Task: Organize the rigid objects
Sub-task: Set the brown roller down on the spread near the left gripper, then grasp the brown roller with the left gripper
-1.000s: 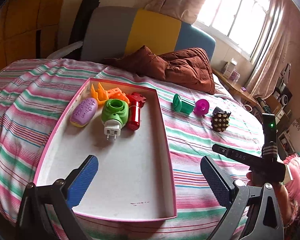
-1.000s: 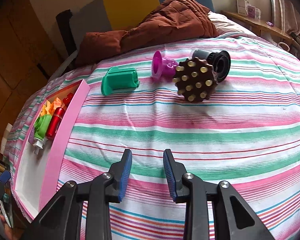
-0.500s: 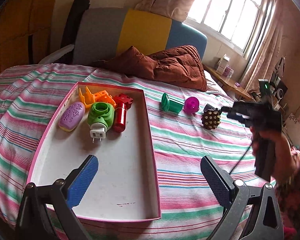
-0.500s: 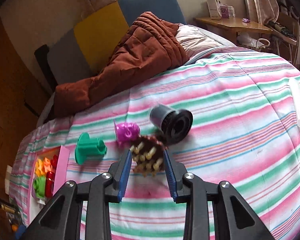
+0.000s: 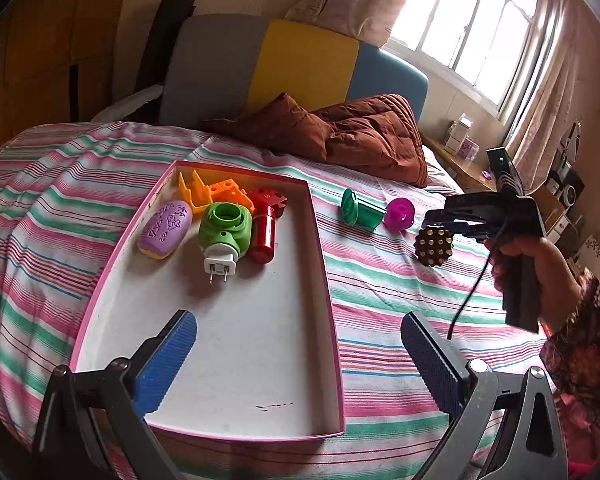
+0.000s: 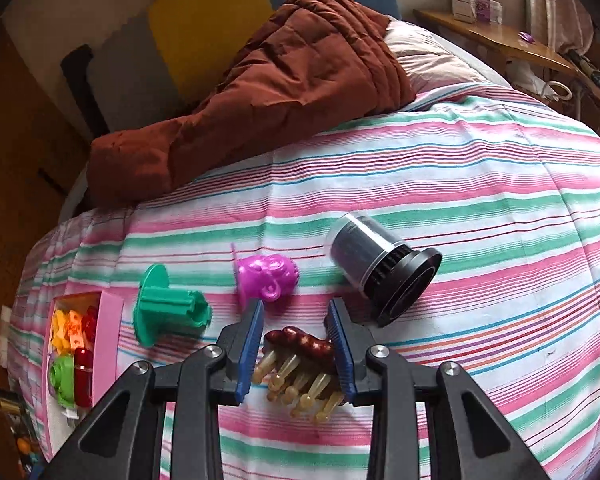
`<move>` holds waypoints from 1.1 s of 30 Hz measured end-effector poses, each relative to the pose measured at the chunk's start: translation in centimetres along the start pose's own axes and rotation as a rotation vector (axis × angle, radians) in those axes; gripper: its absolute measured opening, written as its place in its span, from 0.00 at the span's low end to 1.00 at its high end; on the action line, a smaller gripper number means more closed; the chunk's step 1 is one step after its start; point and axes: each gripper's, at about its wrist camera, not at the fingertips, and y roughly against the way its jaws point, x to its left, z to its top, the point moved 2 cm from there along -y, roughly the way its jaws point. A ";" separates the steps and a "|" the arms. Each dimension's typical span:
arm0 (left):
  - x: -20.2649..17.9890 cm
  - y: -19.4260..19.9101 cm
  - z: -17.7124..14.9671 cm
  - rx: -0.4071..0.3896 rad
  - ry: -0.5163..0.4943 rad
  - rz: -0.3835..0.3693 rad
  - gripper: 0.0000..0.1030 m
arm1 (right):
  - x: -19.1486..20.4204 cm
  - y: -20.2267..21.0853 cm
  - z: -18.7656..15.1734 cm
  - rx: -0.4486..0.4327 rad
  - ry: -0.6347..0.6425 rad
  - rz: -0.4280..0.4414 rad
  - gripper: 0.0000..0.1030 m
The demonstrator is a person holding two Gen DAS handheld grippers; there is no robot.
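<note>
Tongs on my right (image 6: 296, 350) straddled the brown studded brush (image 6: 300, 364), blue pads flanking its body, but I could not tell whether they pressed on it or just stood beside it; it sat on the striped bed (image 6: 480, 208), or barely above it. My left tongs (image 5: 300, 356) hung wide apart and empty over the near end of the pink tray (image 5: 324, 264). To do this step well, I judged I should squeeze on the solid back rather than the bristles, confirm the hold, then lift straight before swinging toward the tray. Close by lay the magenta toy (image 6: 266, 276), the green spool (image 6: 168, 312) and the black cylinder (image 6: 384, 268), so I wanted no sideways drag. The tray held a purple soap-like bar (image 5: 165, 229), a green plug-in device (image 5: 224, 236), a red cylinder (image 5: 262, 236) and orange pieces (image 5: 212, 192) bunched at its far end, leaving bare floor nearer me.
</note>
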 end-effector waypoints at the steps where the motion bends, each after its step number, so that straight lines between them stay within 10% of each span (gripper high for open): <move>1: -0.1 -0.1 0.0 0.003 -0.001 -0.001 1.00 | 0.7 0.5 -0.6 -0.006 0.031 0.019 0.32; 11: -1.8 0.1 -0.5 0.008 -0.038 -0.015 1.00 | 7.5 2.3 -7.3 -0.014 0.299 0.168 0.31; 17: -2.4 0.2 -0.4 0.008 -0.055 -0.016 1.00 | 6.1 6.3 -10.0 -0.153 0.240 0.255 0.32; 25: -7.1 -1.4 1.2 0.002 -0.151 -0.051 1.00 | -3.2 5.1 -10.8 -0.191 0.055 -0.027 0.35; 33: -13.2 -5.8 1.5 0.088 -0.260 -0.114 1.00 | -8.1 3.7 -11.0 -0.207 -0.089 -0.113 0.35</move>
